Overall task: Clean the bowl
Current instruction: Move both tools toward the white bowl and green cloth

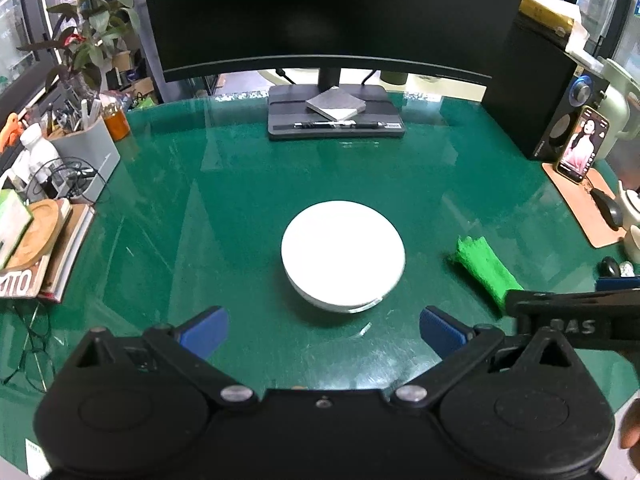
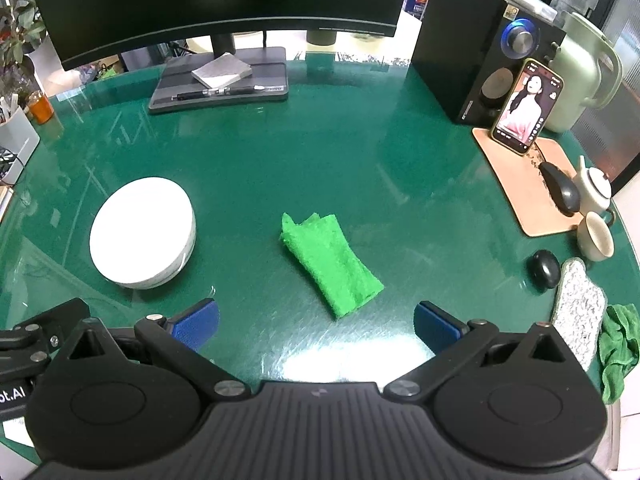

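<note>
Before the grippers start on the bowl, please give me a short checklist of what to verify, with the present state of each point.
1. Left gripper open and holding nothing: ok.
2. Right gripper open and holding nothing: ok.
3. White bowl upright on the green table, in front of the left gripper: ok.
4. Folded green cloth flat on the table in front of the right gripper, apart from the bowl: ok.
5. Dirt inside the bowl: cannot tell, the inside is overexposed.
6. Cloth wet or dry: cannot tell.
</note>
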Motion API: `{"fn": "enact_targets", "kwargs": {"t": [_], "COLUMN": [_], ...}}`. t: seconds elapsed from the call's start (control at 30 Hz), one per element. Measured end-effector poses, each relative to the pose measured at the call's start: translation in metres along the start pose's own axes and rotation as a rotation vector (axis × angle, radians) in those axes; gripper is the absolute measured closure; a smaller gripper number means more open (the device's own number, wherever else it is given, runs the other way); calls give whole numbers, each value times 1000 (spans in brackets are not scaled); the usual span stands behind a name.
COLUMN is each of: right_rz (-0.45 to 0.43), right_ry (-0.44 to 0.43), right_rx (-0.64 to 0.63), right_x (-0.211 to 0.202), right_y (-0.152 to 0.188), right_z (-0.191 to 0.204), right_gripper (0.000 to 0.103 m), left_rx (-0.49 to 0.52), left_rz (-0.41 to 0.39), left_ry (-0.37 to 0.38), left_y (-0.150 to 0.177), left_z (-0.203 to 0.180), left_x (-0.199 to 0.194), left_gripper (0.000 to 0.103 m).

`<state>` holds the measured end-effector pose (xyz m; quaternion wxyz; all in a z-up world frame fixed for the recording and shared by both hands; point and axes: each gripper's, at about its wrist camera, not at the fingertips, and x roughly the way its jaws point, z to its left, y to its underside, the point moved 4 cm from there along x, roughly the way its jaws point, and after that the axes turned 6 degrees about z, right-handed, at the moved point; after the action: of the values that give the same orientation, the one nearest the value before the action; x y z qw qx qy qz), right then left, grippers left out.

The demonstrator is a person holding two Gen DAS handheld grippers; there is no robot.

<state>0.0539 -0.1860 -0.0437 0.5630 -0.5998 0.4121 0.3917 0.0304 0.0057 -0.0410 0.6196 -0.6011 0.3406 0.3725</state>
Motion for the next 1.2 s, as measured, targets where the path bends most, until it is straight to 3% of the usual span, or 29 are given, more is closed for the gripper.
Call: {"fn": "enact_targets", "kwargs": {"t": [0.13, 0.33, 0.5, 0.6, 0.67, 0.7, 0.77, 0.8, 0.87, 0.93, 0.97, 1.0, 1.03, 1.13, 1.17, 1.2], "right_rz": [-29, -72, -115, -342, -500, -490, -276, -242, -259, -385, -525, -605, -616, -392, -347, -366], "right_ry": [12, 31, 46, 55, 57, 75, 62, 9, -48, -22, -7, -5, -9, -8, 5, 22], "right_rx": [-74, -185, -272, -258, -268, -274, -255, -215, -169, -181, -175, -161, -158, -233, -251, -254], "right_x": [9, 23, 30, -19, -17, -5, 26, 26, 13, -17, -43, -54, -52, -16, -9, -13], "right_y": [-8, -21, -30, -19, 0, 8, 16, 18, 19, 24, 30, 35, 36, 35, 33, 32], "right_z": [-3, -7, -9, -8, -9, -9, -6, -8, -11, -10, -12, -13, -12, -2, -2, -4], "right_gripper": [0, 0, 0, 0, 0, 0, 3, 3, 3, 0, 0, 0, 0, 0, 0, 0], "left_rx": [4, -24, 36, 4, 0, 13, 45, 38, 4, -38, -71, -105, -121, -99, -93, -80], "left_rz": [-10, -21, -55, -114, -79, -56, -48, -61, -127, -178, -184, -191, -185, -125, -158, -210], "left_ry": [-70, 45, -8, 8, -28, -41, -44, -36, -7, -5, -7, -10, -14, -26, -14, 3], "left_y": [-3, -21, -36, -25, -2, 2, 6, 3, 1, 2, 4, 5, 6, -1, -3, -6], "left_z": [6, 21, 19, 18, 11, 9, 5, 6, 12, 19, 23, 28, 29, 23, 22, 21], "left_x": [13, 27, 6, -12, 3, 9, 11, 6, -21, -38, -41, -43, -43, -33, -39, -49], "left_gripper": [0, 0, 0, 0, 1, 2, 4, 4, 0, 0, 0, 0, 1, 1, 1, 0]}}
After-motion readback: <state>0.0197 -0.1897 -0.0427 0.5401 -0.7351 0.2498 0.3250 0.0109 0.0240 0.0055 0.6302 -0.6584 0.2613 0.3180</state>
